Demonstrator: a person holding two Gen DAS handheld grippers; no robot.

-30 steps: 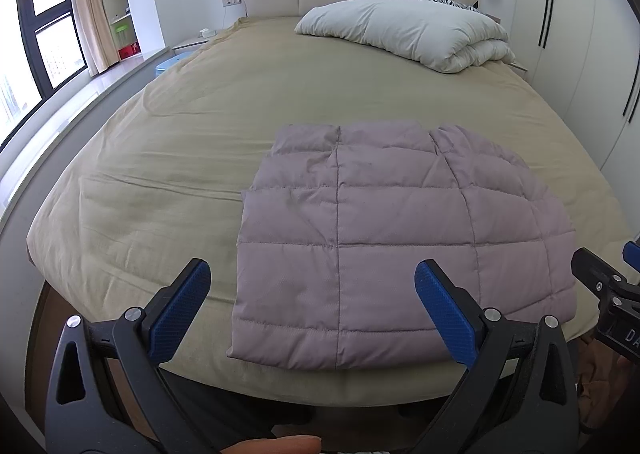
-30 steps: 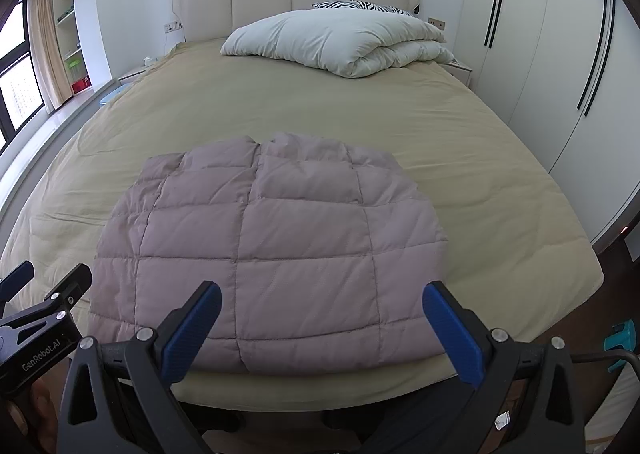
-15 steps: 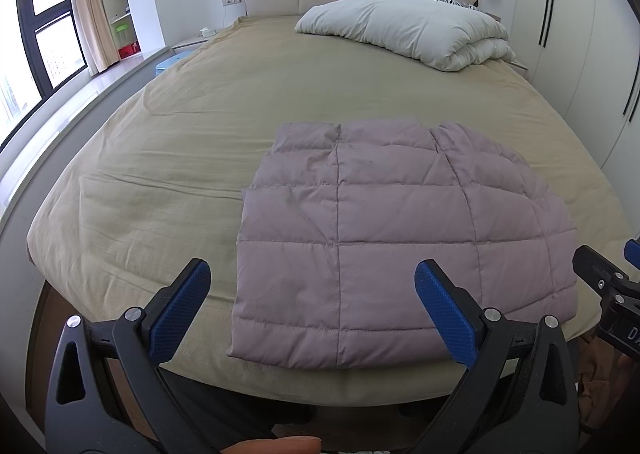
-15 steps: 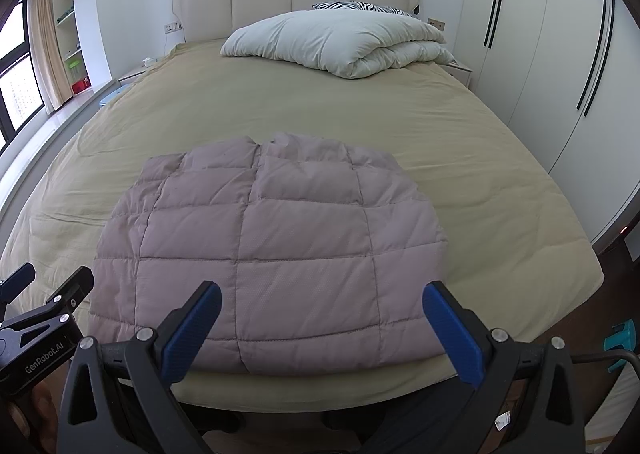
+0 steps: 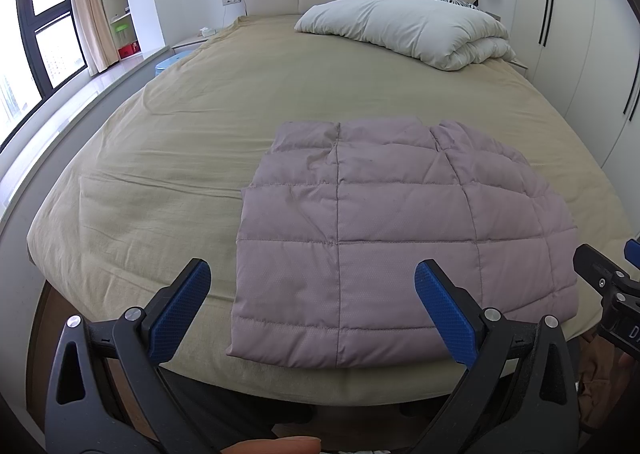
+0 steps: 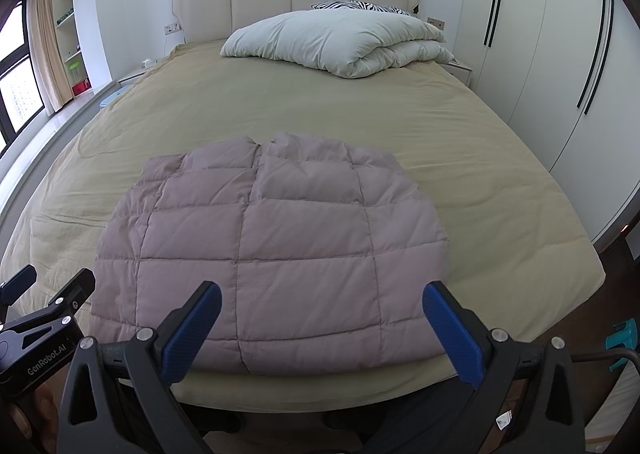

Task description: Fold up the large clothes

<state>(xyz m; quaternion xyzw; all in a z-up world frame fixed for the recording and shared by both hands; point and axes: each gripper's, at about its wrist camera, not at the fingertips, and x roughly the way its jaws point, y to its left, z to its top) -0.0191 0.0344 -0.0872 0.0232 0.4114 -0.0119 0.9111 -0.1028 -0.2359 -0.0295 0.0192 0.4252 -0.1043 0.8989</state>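
Bedroom view: a tan-covered bed (image 5: pixel 168 141) fills both frames, with a white folded duvet (image 5: pixel 408 29) at the headboard end and wardrobe doors (image 6: pixel 532 53) along the right wall. I see the mauve quilted jacket (image 5: pixel 400 238) lying flat near the foot edge, already folded into a rough rectangle with its hem toward me. My left tool (image 5: pixel 312 314) hangs released, its blue pads wide apart above the hem's left part and touching no fabric. My right tool (image 6: pixel 320 330) is likewise spread and empty, held over the hem's right part.

Risks, as I judge them: the padded shell looks slippery and springy, so a shallow pinch may catch only the top layer and let the fold open. The hem lies close to the mattress edge, so a pull toward me may drag the jacket off the bed. Uneven lifts by the two tools would skew the next fold.
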